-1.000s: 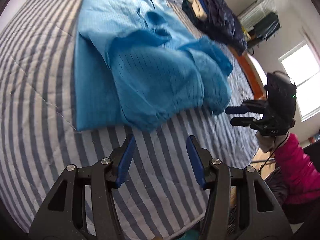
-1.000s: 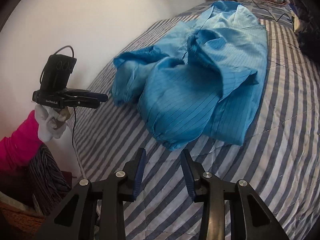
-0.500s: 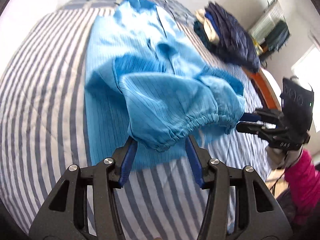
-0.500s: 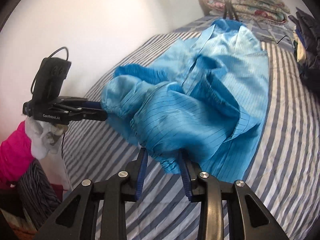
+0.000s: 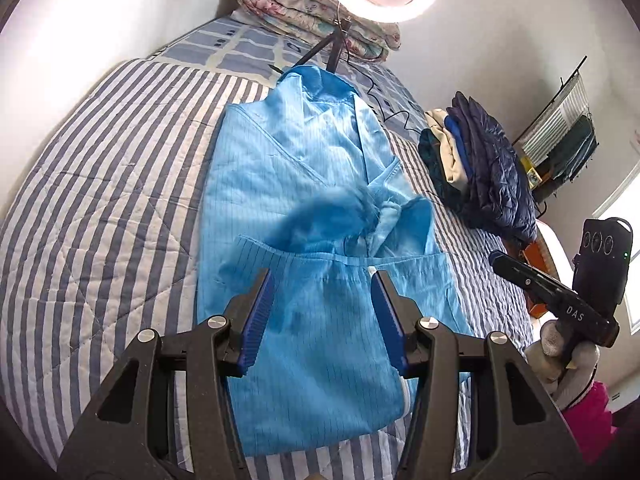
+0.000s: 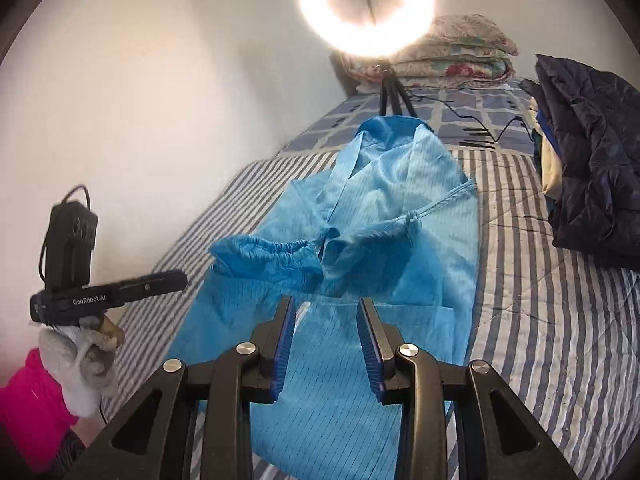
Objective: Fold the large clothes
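Note:
A large light-blue coat point(image 5: 304, 184) lies lengthwise on the striped bed, collar at the far end. It also shows in the right wrist view point(image 6: 384, 216). Both sleeves with elastic cuffs point(image 6: 276, 252) lie folded in across its middle. My left gripper point(image 5: 322, 280) is open and empty, held above the coat's near half. My right gripper point(image 6: 326, 304) is open and empty too, above the coat's lower part. Each gripper shows in the other's view, the right one point(image 5: 520, 272) at the bed's right side, the left one point(image 6: 160, 280) at its left side.
A pile of dark folded clothes point(image 5: 480, 172) sits on the bed right of the coat. A ring light on a tripod point(image 6: 366, 4) stands at the bed's far end with a cable, in front of folded floral quilts point(image 5: 312, 12). A white wall borders the left side.
Both grippers lifted the sleeve cuffs up and toward the collar, then let them go. The sleeves now lie across the coat's middle and both grippers are empty.

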Available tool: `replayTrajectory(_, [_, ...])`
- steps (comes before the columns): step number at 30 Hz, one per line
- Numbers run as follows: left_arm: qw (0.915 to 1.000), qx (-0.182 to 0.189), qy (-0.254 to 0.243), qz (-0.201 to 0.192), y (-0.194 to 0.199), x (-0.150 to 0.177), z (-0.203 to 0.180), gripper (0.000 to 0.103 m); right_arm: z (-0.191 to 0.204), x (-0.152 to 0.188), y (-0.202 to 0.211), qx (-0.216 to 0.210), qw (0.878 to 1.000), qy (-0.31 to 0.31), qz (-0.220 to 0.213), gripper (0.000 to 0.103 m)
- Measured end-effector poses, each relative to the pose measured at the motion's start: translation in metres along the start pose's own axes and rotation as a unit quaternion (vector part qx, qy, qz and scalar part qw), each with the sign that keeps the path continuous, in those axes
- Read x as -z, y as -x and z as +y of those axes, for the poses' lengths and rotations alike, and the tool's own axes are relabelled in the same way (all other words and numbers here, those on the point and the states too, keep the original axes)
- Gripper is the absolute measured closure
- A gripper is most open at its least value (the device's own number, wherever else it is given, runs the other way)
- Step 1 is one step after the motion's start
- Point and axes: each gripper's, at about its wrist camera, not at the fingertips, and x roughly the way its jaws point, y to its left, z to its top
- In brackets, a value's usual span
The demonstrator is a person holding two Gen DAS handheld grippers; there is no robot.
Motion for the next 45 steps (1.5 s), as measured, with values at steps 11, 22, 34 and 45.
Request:
replayTrajectory(11, [0.9960, -0.054, -0.026, 0.066, -0.031, 0.027, 0.023, 0.052, -0.028, 0.043, -0.018, 0.048, 0.996, 0.005, 0.078, 0.069])
replayTrajectory(22, [0.9893, -0.129, -0.011, 0.067, -0.063, 0.021, 0.051, 0.052, -0.026, 0.082, -0.042, 0.115, 0.980, 0.043, 0.155, 0.070])
replayTrajectory(34, [0.9946, -0.098, -0.033, 0.009, 0.031, 0.017, 0.005, 0.052, 0.004, 0.052, 0.028, 0.148, 0.987, 0.035, 0.048, 0.055])
replayTrajectory(45, [0.9942, -0.086, -0.033, -0.055, 0.150, 0.024, -0.050, 0.052, 0.057, 0.033, 0.114, 0.155, 0.986, 0.062, -0.009, 0.021])
